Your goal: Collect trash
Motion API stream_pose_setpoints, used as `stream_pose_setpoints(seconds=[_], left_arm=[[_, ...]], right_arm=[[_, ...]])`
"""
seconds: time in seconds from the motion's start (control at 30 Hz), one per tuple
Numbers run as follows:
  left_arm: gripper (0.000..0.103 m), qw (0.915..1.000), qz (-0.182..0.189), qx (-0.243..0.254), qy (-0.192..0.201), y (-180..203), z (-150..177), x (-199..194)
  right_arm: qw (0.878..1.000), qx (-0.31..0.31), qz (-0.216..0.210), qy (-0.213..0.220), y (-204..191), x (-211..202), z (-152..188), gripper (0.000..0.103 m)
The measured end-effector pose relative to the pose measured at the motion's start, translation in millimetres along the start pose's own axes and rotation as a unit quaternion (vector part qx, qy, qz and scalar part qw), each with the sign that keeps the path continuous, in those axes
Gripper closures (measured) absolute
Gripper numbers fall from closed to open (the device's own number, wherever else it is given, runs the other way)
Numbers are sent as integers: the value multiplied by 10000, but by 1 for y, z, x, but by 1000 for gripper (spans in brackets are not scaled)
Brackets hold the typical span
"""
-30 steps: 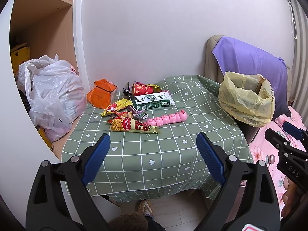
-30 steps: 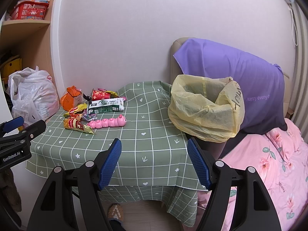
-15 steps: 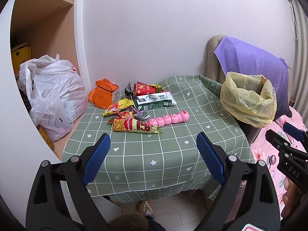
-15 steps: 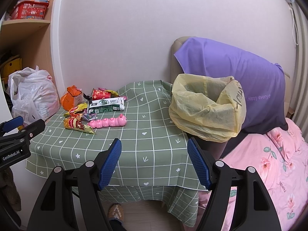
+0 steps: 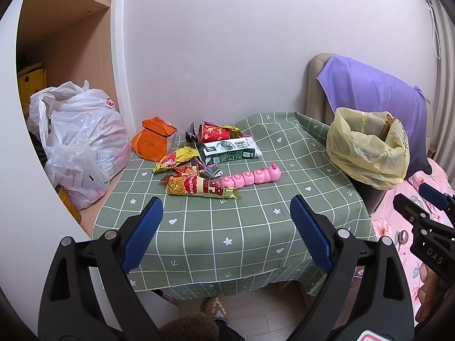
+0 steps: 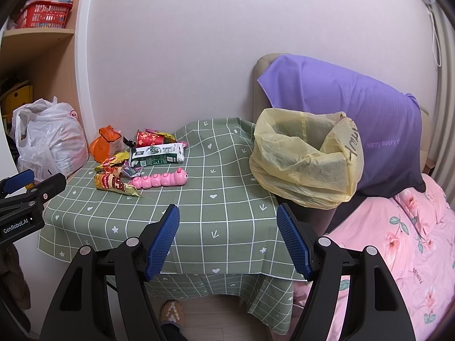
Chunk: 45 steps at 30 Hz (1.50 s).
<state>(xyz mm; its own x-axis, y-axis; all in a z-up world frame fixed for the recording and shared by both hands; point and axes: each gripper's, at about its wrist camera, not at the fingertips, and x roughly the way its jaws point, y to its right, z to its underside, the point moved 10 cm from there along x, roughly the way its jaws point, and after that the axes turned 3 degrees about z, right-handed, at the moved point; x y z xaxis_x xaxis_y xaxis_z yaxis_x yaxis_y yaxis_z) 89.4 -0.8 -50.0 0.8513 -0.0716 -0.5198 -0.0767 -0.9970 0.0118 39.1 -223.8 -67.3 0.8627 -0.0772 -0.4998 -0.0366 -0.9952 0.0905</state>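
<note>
Trash lies at the table's far left: a yellow-red snack wrapper (image 5: 202, 189) (image 6: 115, 184), a green-white carton (image 5: 229, 151) (image 6: 156, 155), a red cup (image 5: 214, 133), a yellow packet (image 5: 175, 162) and an orange bag (image 5: 153, 142). A pink caterpillar toy (image 5: 251, 177) (image 6: 159, 180) lies beside them. An open yellow trash bag (image 5: 366, 149) (image 6: 307, 156) stands at the table's right. My left gripper (image 5: 226, 217) is open and empty above the front edge. My right gripper (image 6: 227, 227) is open and empty, also short of the table.
The green checked tablecloth (image 5: 256, 227) covers a small table against the wall. A full white plastic bag (image 5: 79, 145) sits on a shelf unit at left. A purple-covered chair (image 6: 355, 113) and a pink flowered bed (image 6: 398, 241) are at right.
Both grippers have drifted slightly; the scene shifts a little right in the left view. Nothing on the table has moved.
</note>
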Motion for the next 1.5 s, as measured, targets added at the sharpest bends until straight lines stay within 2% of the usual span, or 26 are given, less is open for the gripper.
stream_pose_setpoints(seconds=[0.53,0.8,0.97,1.07,1.17,1.3,1.37,1.43,1.5], left_arm=[[16,9999,-34,-123,22,-18,-5,14],[16,9999,91,-29,89,-40,-19,46],[16,9997,40,-167,-186,-79,-20,88],[16,9971,-37,-611,-450,-112,-18,118],[14,9923,-226,-1112,-489,-149,-23,146],[11,9929,-210,-1044,-528,-166,-53,194],[11,9912,-120,-1217,-499,-177,-71,215],[11,9859,-33,-1613,-449,-192,-91,239],[11,9848,-48,-1679,-445,-198,-103,258]], right_arm=[[10000,-44,-70,-30,-4,16,-7,36],[9992,-277,-233,-191,-21,61,-16,36],[9976,-286,-397,-480,-41,108,-16,36],[9958,-376,-510,-665,-61,138,-19,36],[9928,-574,-660,-821,-83,163,-26,36],[9910,-799,-608,-888,-103,195,-46,36],[9911,-806,-561,-900,-108,211,-58,36],[9912,-835,-520,-883,-114,226,-71,36],[9908,-862,-537,-890,-122,242,-82,36]])
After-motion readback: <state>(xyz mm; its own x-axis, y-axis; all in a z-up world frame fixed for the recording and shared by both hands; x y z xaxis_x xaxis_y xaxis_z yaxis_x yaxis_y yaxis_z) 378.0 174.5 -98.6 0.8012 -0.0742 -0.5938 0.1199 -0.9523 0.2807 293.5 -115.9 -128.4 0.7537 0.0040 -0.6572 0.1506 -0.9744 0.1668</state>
